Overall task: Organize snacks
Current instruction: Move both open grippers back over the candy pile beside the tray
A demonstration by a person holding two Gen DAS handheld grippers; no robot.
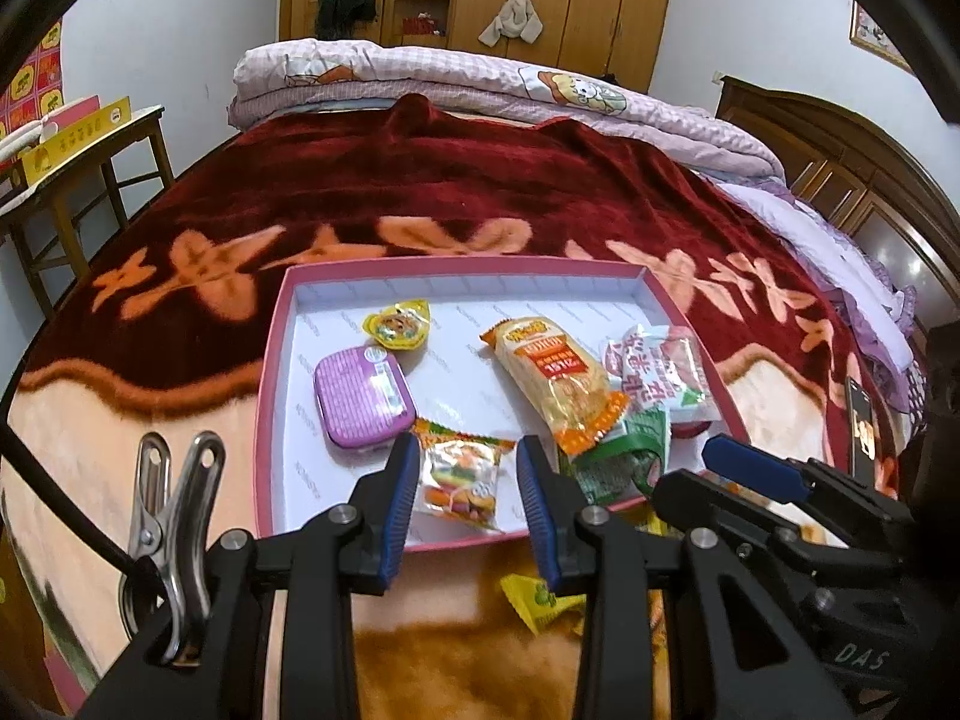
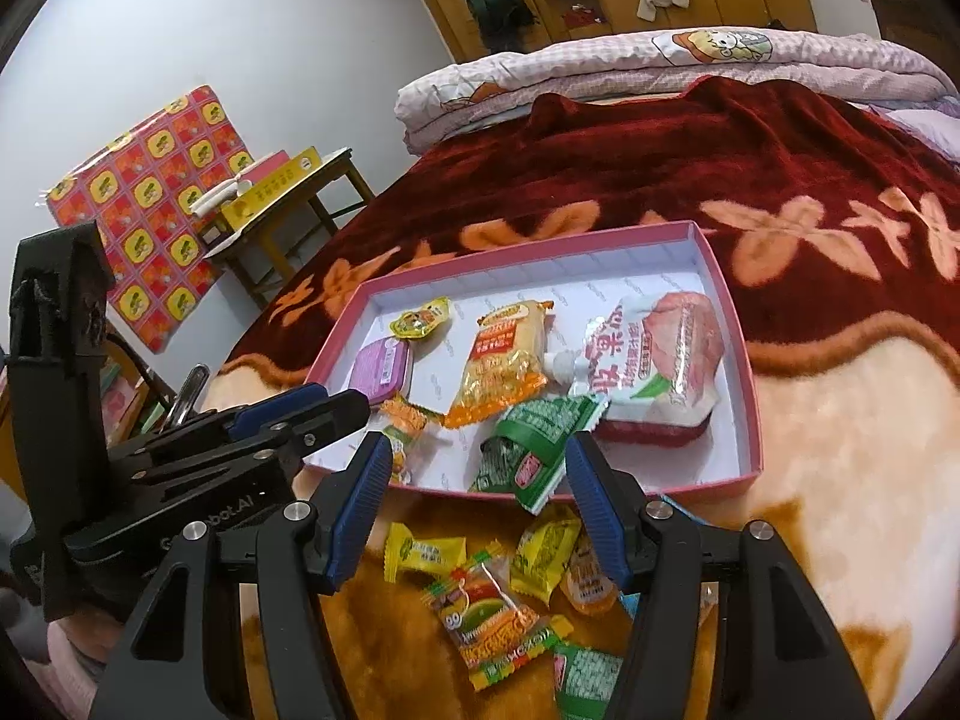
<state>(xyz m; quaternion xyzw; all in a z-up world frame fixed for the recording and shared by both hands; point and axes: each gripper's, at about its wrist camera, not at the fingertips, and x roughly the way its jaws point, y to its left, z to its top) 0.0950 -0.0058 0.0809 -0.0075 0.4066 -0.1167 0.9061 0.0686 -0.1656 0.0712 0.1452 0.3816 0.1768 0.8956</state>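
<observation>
A pink-rimmed white tray (image 1: 271, 360) (image 2: 735, 324) lies on the bed. It holds a purple tin (image 1: 360, 399), a yellow jelly cup (image 1: 399, 324), an orange noodle pack (image 1: 555, 381) (image 2: 501, 357), a pink juice pouch (image 2: 654, 360) and a gummy pack (image 1: 459, 477). A green packet (image 2: 528, 450) hangs over the tray's near rim. My left gripper (image 1: 468, 507) is open, its jaws either side of the gummy pack. My right gripper (image 2: 474, 516) is open above the green packet and several loose candies (image 2: 498, 618) on the blanket.
The red and cream flowered blanket (image 1: 420, 192) covers the bed, with folded quilts (image 1: 480, 84) at the far end. A wooden side table (image 1: 90, 162) with boxes stands left. A phone (image 1: 864, 420) lies at the right. A metal clip (image 1: 174, 516) is on the left gripper.
</observation>
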